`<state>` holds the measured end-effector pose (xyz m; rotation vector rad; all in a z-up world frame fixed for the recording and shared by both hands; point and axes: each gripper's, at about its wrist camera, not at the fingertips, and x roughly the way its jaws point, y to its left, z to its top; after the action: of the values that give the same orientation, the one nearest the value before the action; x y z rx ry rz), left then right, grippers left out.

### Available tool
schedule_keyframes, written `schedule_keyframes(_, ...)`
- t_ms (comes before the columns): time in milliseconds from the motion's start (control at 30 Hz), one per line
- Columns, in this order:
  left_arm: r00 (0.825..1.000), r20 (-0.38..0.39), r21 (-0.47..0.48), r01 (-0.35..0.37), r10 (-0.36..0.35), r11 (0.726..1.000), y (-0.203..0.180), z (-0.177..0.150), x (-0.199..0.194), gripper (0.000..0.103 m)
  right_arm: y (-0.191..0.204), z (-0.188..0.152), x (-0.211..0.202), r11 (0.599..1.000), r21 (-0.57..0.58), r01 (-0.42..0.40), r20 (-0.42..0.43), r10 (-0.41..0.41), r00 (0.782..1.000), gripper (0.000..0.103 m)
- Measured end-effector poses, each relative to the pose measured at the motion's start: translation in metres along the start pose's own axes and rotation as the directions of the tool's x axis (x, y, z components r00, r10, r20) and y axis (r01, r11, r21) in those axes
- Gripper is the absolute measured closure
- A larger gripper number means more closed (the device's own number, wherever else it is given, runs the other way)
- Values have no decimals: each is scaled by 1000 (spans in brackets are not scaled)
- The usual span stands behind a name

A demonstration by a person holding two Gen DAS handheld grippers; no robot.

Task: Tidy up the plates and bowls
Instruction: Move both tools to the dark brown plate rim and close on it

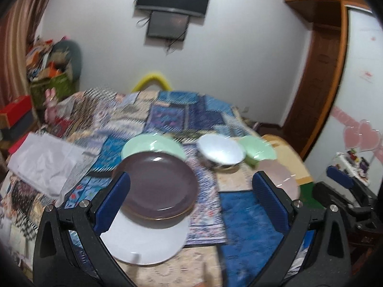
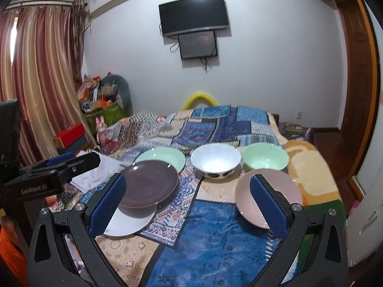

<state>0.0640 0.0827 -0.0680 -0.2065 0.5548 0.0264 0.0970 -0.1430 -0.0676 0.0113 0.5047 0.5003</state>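
On the patchwork bedspread a dark purple plate lies on a white plate. Behind it is a green plate. To the right stand a white bowl and a green bowl. A pink plate lies in front of the green bowl. My left gripper is open and empty above the purple plate's near side. My right gripper is open and empty; it shows at the right edge of the left view.
A crumpled white sheet lies left of the plates. Boxes and clutter stand by the curtain at the far left. A wooden door is at the right. My left gripper also shows in the right wrist view.
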Motion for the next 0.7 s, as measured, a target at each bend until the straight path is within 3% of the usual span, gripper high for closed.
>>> schedule_keyframes(100,998,-60,-7,-12,12,1000,22,-5,21,2,8,-6,22,1000,-16,-6,-43,5,999,0)
schedule_keyframes(200,991,-128,9,-47,48,999,42,-10,43,15,15,-8,40,1000,-26,-12,-72,11,997,2)
schedule_keyframes(400,969,-234,6,-75,74,997,85,-16,81,34,26,-14,83,998,-48,-39,-156,31,987,14)
schedule_keyframes(567,949,-294,33,-106,111,994,110,-19,108,38,25,-20,118,999,-23,-49,-228,43,973,29)
schedule_keyframes(700,939,-320,83,-107,128,991,122,-19,128,46,19,-28,148,998,9,-55,-311,55,949,39)
